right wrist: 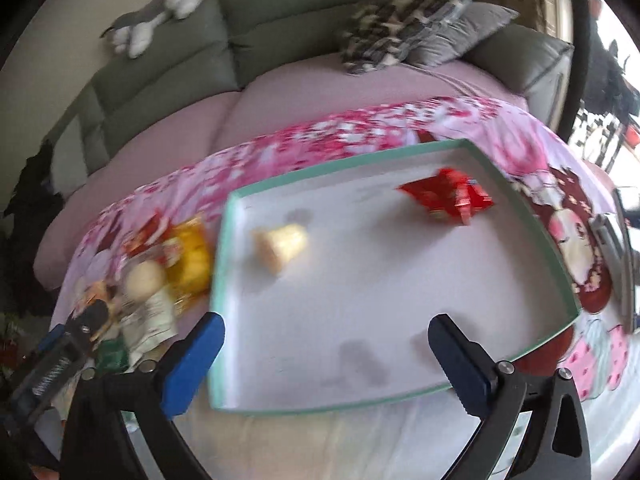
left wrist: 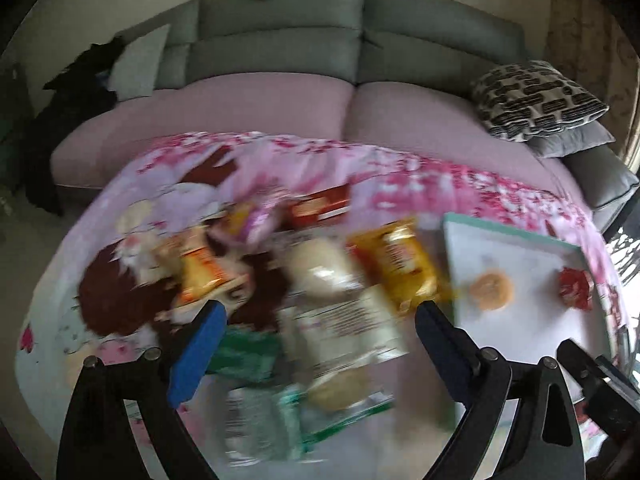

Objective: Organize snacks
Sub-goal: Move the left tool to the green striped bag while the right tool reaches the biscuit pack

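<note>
Both hand-held grippers gape empty: the left gripper (left wrist: 320,320) hangs over a blurred heap of snack packets (left wrist: 336,304) on the pink floral cloth (left wrist: 400,168), the right gripper (right wrist: 326,334) over the shallow white green-rimmed tray (right wrist: 360,312) holding a pale round biscuit (right wrist: 282,246) and a red foil packet (right wrist: 448,196), well apart.

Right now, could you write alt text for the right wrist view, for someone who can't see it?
A shallow white tray with a mint-green rim sits on a pink floral cloth, holding a pale round snack and a red wrapped snack. Open right tongs hover over its near edge, nothing between them. More packaged snacks lie left of the tray, a sofa behind.
</note>
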Tool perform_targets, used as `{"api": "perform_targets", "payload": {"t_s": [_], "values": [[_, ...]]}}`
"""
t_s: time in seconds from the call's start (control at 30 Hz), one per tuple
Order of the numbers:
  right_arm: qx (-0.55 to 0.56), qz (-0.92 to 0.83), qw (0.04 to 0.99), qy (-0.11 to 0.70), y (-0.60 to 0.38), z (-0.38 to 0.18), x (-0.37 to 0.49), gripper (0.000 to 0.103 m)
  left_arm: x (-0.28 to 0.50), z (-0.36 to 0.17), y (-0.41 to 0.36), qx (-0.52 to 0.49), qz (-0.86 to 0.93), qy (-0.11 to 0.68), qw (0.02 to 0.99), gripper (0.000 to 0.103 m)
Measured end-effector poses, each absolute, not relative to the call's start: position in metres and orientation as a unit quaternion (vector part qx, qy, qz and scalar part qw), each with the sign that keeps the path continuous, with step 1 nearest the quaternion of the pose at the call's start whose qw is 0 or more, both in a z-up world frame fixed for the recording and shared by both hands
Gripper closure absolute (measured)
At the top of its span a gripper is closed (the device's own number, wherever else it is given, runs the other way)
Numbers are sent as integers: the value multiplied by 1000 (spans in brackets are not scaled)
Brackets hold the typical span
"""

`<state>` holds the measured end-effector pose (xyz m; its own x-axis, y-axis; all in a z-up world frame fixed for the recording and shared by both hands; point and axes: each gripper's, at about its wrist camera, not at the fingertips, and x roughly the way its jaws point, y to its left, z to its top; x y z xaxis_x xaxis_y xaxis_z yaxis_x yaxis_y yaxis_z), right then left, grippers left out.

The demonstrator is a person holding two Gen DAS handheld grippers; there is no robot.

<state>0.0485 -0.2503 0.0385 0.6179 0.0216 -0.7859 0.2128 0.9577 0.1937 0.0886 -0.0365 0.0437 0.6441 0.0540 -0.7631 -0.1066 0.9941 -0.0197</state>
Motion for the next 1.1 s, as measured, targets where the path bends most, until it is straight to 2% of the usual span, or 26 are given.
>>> {"api": "perform_targets", "payload": {"t_s": [0.23, 0.7, 1.1], "values": [[135, -16, 899, 417, -205, 37, 39, 0, 69, 34, 0, -16, 61, 419, 906, 7], [112, 36, 897, 427, -164, 28, 29, 0, 53, 30, 75, -89, 81, 409, 905, 7], [39, 64, 883, 463, -122, 2, 31, 0, 51, 6, 87, -125, 41, 454, 881, 7]]}}
